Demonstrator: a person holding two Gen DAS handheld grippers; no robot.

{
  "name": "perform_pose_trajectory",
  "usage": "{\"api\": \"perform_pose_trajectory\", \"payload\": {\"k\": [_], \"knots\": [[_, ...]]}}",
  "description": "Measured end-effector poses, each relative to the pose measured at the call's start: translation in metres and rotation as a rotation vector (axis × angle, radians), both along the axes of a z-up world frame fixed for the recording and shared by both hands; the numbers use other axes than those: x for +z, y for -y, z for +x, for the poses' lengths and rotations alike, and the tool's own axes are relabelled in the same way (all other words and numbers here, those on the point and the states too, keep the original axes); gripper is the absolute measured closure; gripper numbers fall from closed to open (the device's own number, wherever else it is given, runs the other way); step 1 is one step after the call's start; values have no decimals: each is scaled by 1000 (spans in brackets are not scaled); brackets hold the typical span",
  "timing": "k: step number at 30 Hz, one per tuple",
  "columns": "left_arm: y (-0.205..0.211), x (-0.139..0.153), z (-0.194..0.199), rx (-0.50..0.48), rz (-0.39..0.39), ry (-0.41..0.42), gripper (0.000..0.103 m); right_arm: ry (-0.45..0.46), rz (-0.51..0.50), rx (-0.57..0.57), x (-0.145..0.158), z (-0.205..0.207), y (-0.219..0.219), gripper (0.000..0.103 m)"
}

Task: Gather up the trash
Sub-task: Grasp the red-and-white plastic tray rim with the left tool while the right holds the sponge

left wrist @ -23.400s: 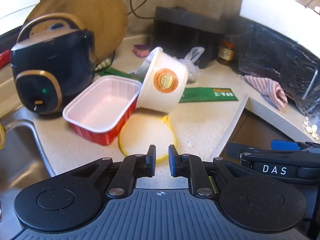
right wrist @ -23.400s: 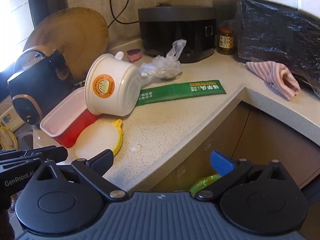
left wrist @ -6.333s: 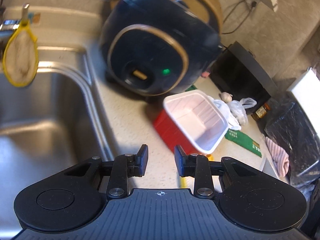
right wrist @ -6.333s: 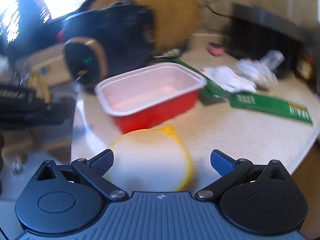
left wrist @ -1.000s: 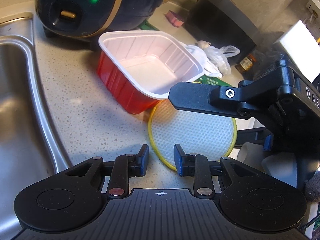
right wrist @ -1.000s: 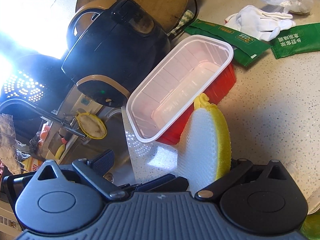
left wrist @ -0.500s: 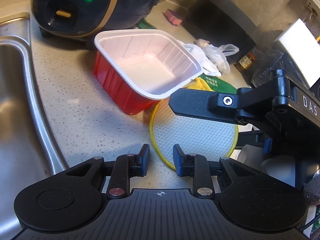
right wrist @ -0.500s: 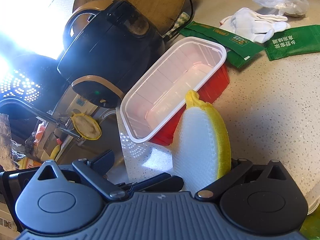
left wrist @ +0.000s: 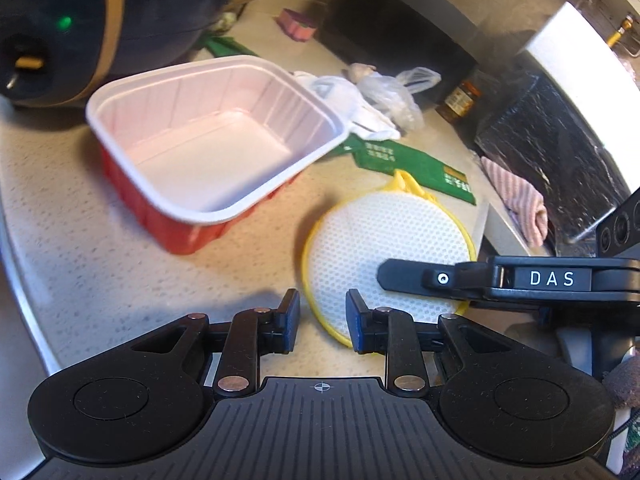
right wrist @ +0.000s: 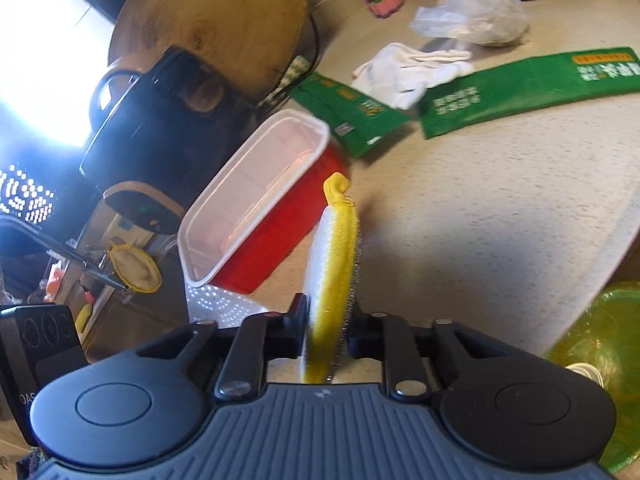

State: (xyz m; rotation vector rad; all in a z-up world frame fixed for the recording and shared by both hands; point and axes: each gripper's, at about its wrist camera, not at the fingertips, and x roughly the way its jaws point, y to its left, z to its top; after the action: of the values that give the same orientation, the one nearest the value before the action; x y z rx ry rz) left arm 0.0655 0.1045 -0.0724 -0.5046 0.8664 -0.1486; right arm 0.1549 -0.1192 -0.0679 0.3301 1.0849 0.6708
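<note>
A round white mesh pad with a yellow rim (left wrist: 380,240) stands on edge just right of the red tray (left wrist: 176,224). My right gripper (right wrist: 326,312) has this pad (right wrist: 338,240) between its jaws, which are closing, both pads pressing its faces. In the left wrist view one of its black fingers (left wrist: 400,276) lies across the pad. My left gripper (left wrist: 322,304) hovers over the counter by the pad's lower left rim, jaws a narrow gap apart and empty. Green wrappers (right wrist: 520,80), a white glove (right wrist: 408,68) and a plastic bag (right wrist: 476,20) lie behind.
A dark rice cooker (left wrist: 60,20) stands behind the red tray (right wrist: 276,232), with a round wooden board (right wrist: 216,12) leaning behind it. The sink rim (left wrist: 12,240) runs along the left. A pink striped cloth (left wrist: 516,196) lies at the right. A yellow-green bag (right wrist: 600,340) hangs below the counter edge.
The right gripper's wide jaws have closed onto the upright pad and drawn it to the right, away from the red tray. The left gripper has shifted slightly.
</note>
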Motion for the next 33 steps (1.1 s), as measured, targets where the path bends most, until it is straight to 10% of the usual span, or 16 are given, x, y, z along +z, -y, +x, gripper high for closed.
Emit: {"api": "perform_pose_trajectory", "payload": {"k": [9, 16, 33], "knots": [[-49, 61, -17, 233, 70, 176, 75, 20, 29, -144, 5, 9, 48, 86], [-82, 41, 4, 436, 139, 58, 74, 42, 73, -178, 11, 7, 57, 86], [-60, 20, 25, 344, 228, 3, 85, -4, 136, -98, 6, 13, 31, 86]]}}
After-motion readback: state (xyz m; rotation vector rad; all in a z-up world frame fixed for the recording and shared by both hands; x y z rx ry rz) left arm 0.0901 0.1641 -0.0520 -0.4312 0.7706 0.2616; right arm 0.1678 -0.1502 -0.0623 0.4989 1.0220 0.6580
